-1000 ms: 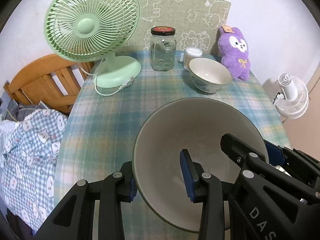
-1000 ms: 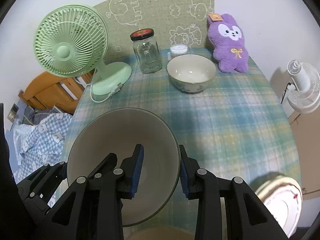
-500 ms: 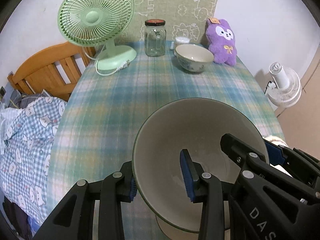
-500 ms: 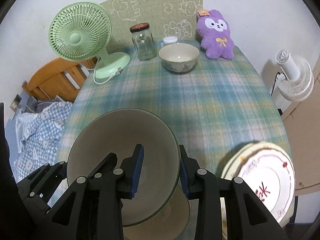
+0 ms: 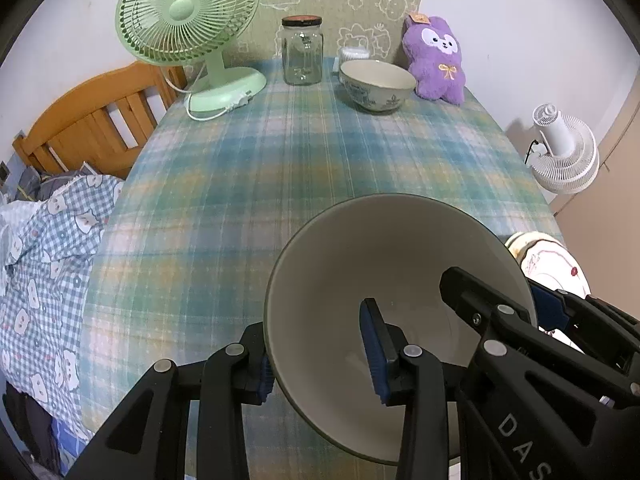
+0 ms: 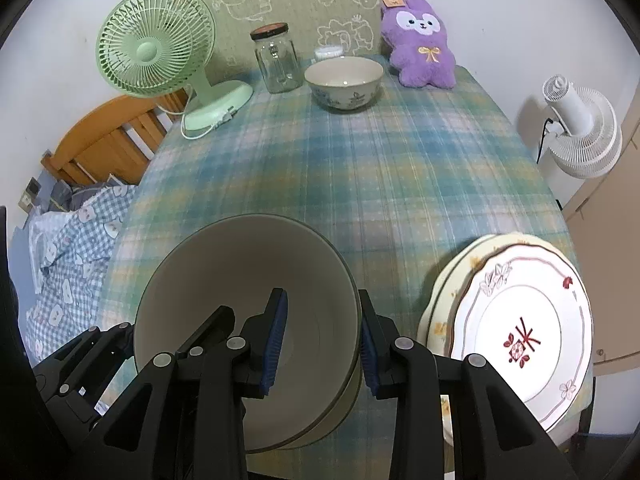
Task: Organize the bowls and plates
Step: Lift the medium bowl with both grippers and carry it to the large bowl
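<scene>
We hold the grey bowl (image 6: 248,320) clamped in both tongs, left (image 5: 320,352) and right (image 6: 320,344), over another bowl (image 6: 340,408) at the table's near edge.

Worktop (image 6: 420,184): woven plaid cloth cover, matt.
Grey bowl (image 5: 384,264): smooth ceramic, satin glaze.
Plates (image 6: 520,332), right of the grey bowl: glossy glazed ceramic.
Jar (image 5: 301,56), beyond the grey bowl: clear glass, metal-looking lid.
Fan (image 5: 188,28): pale green plastic.
Rabbit toy (image 5: 436,64): purple plush.
Fingers (image 6: 276,340): matt black plastic, ribbed blue pads.
</scene>
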Action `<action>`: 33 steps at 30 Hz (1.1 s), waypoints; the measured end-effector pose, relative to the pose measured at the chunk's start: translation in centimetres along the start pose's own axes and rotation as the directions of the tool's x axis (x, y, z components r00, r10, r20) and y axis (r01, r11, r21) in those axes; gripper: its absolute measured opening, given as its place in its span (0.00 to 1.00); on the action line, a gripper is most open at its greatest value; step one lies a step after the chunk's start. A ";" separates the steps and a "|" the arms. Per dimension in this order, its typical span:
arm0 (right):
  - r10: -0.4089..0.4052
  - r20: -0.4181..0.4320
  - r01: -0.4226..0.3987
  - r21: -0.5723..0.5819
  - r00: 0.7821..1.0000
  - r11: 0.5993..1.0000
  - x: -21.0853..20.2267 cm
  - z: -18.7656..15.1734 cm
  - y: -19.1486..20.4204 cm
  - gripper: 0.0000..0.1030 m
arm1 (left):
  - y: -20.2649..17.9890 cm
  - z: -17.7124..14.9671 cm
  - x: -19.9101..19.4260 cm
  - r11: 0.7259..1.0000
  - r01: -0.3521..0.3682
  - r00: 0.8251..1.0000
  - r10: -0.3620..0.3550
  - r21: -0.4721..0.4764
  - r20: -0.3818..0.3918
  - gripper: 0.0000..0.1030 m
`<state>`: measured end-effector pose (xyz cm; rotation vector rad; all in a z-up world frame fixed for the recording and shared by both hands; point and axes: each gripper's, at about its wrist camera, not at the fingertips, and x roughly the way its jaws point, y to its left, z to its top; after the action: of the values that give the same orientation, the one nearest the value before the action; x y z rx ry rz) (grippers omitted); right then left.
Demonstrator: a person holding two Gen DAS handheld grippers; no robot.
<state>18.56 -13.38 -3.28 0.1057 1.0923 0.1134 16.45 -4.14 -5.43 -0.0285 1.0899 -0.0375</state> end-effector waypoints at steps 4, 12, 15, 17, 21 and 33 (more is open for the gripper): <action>-0.003 -0.018 0.003 -0.003 1.000 1.000 0.4 -0.7 -0.1 0.36 | 0.0 -0.7 0.5 1.000 0.001 1.000 -0.001 -0.005 -0.018 0.36; 0.012 -0.038 -0.012 0.014 0.999 1.000 1.2 -1.7 -0.4 0.36 | -0.1 -1.4 0.8 1.000 -0.023 1.000 0.023 0.007 -0.017 0.36; 0.017 -0.038 -0.017 0.014 0.999 1.000 1.4 -1.7 -0.4 0.36 | -0.1 -1.4 0.9 1.000 -0.029 0.999 0.029 0.008 -0.019 0.36; 0.013 -0.043 -0.013 0.016 0.999 1.000 1.6 -1.7 -0.4 0.36 | 0.1 -1.6 1.4 1.000 -0.013 0.999 0.013 -0.010 -0.045 0.36; -0.008 -0.038 0.008 -0.001 0.999 1.000 1.7 -1.8 -0.1 0.36 | 0.2 -1.8 1.7 1.000 -0.009 0.999 0.008 -0.019 -0.050 0.36; -0.033 -0.022 0.033 -0.001 0.999 0.999 1.9 -2.0 -0.2 0.36 | 0.3 -1.8 2.1 1.000 0.003 0.999 -0.003 -0.017 -0.047 0.40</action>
<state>17.65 -13.22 -5.87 0.0860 1.1152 0.0852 15.85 -3.96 -8.17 -0.0451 1.1371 -0.0314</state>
